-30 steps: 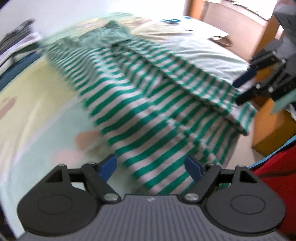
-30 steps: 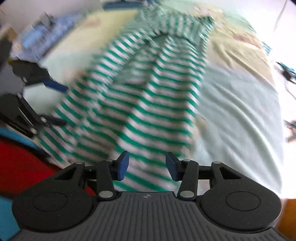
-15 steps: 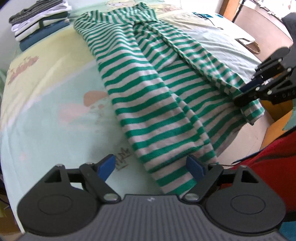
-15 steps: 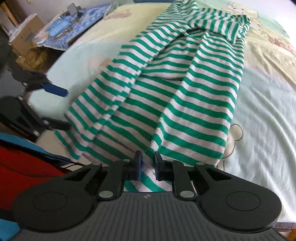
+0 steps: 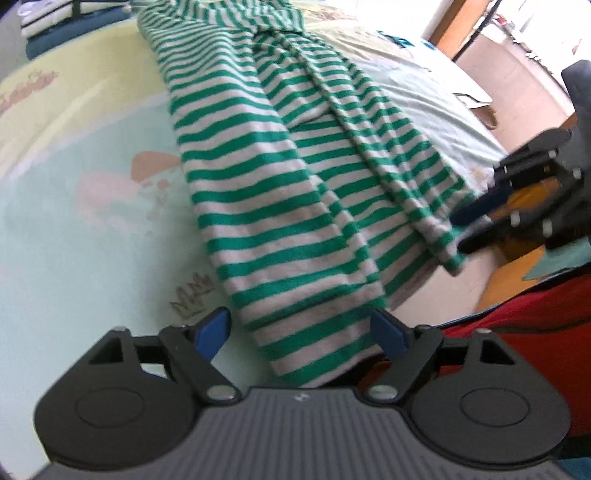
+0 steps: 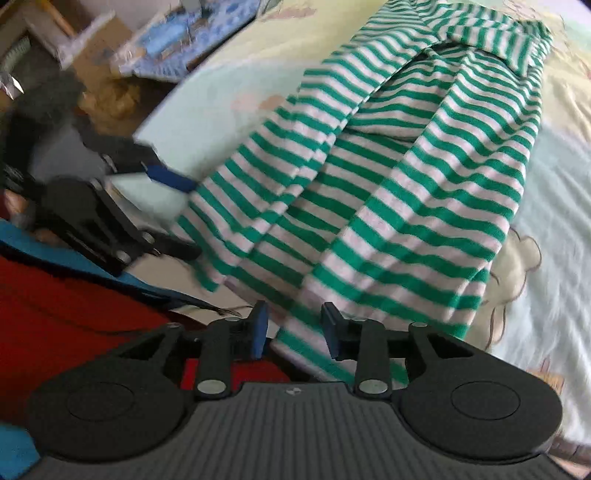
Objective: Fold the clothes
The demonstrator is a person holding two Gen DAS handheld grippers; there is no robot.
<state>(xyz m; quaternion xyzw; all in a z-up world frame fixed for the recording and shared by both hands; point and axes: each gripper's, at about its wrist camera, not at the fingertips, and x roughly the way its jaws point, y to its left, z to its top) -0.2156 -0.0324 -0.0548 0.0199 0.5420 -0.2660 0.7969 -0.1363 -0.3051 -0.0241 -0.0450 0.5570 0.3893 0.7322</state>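
A green-and-white striped garment (image 5: 295, 177) lies lengthwise on the bed, its hem hanging over the near edge. My left gripper (image 5: 301, 330) is at the hem's left corner. Its jaws are wide and closing, with the cloth between the blue pads (image 5: 214, 328) but not pressed. My right gripper (image 6: 294, 328) is at the hem's right part (image 6: 369, 258). Its jaws are opening and the striped edge lies loose between them. Each gripper shows in the other's view: the right one (image 5: 471, 229) beside the hem's far corner, the left one (image 6: 181, 218) spread at the cloth's edge.
The pale printed bedsheet (image 5: 74, 221) spreads on both sides of the garment. A stack of folded clothes (image 5: 48, 22) sits at the far left corner. The person's red top (image 5: 517, 325) is close behind the grippers. A cluttered side table (image 6: 177, 40) stands beyond the bed.
The right jaws, nearly shut over the hem half a second ago, have spread apart again. The left gripper has come in closer over the hem's corner and rolled a little.
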